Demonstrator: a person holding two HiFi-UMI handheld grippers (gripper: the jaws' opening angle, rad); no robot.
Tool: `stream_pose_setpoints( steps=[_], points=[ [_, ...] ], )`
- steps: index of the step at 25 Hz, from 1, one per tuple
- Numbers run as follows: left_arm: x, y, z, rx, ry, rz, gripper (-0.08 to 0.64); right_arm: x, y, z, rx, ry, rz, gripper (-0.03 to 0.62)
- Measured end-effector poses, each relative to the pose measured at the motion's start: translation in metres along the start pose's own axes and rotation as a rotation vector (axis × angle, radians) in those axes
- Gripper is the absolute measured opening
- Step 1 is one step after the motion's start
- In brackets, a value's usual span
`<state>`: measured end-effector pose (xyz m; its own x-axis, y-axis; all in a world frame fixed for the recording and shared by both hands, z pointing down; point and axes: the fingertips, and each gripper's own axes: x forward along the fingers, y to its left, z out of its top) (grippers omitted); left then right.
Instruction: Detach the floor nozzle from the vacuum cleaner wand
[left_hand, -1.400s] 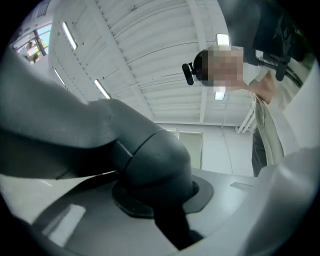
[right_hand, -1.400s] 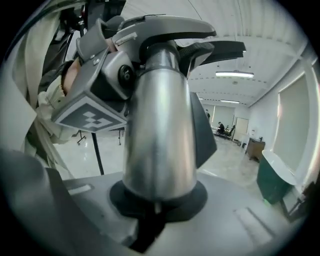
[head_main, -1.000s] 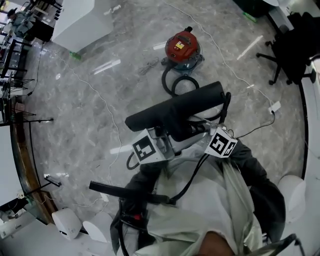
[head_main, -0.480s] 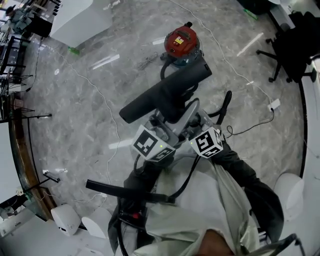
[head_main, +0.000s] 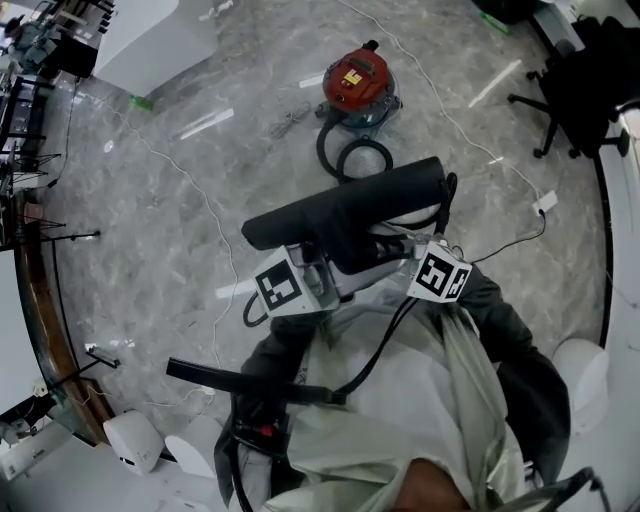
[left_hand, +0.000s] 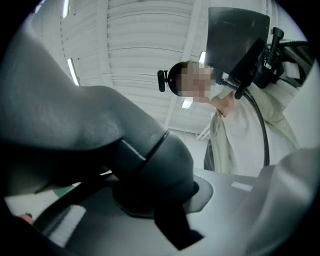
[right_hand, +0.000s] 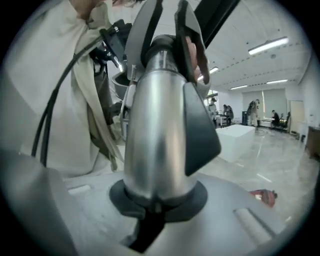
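The long black floor nozzle (head_main: 345, 212) is held up off the floor, crosswise in front of the person. My left gripper (head_main: 330, 268) sits under it, shut on the nozzle's dark grey neck (left_hand: 145, 165), which fills the space between the jaws in the left gripper view. My right gripper (head_main: 405, 258) is shut on the silver wand (right_hand: 157, 125), which carries a dark clip (right_hand: 200, 130) on its side. In the head view the joint between nozzle and wand is hidden under the nozzle and the two marker cubes. The wand's far end runs out of sight towards the person's coat.
A red canister vacuum (head_main: 360, 88) stands on the marble floor ahead, with its black hose (head_main: 355, 160) coiled beside it. Thin cables cross the floor, and a white power strip (head_main: 545, 203) lies at right. An office chair (head_main: 570, 90) stands at upper right, and white housings (head_main: 130, 445) at lower left.
Half a second ago the nozzle and both grippers were swung up the picture towards the canister. They have come back down, close to where they were a second ago. Both grips are unchanged.
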<state>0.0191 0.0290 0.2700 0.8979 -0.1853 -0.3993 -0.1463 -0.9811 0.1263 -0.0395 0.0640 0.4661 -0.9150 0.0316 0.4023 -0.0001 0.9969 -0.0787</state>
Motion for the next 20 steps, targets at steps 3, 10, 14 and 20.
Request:
stream_pose_setpoints(
  steps=[3, 10, 14, 20],
  points=[
    [-0.002, 0.009, 0.004, -0.024, -0.002, 0.026, 0.075, 0.004, -0.004, 0.005, 0.023, -0.008, -0.005, 0.041],
    [-0.024, 0.062, 0.025, -0.013, -0.046, 0.434, 0.074, 0.008, -0.059, 0.012, 0.032, 0.081, -0.558, 0.04],
    [-0.028, 0.068, 0.029, -0.005, -0.058, 0.514, 0.072, -0.002, -0.072, 0.011, -0.005, 0.125, -0.741, 0.04],
    [-0.023, 0.04, 0.03, 0.0, -0.065, 0.313, 0.074, 0.011, -0.036, 0.012, -0.017, 0.057, -0.343, 0.041]
  ],
)
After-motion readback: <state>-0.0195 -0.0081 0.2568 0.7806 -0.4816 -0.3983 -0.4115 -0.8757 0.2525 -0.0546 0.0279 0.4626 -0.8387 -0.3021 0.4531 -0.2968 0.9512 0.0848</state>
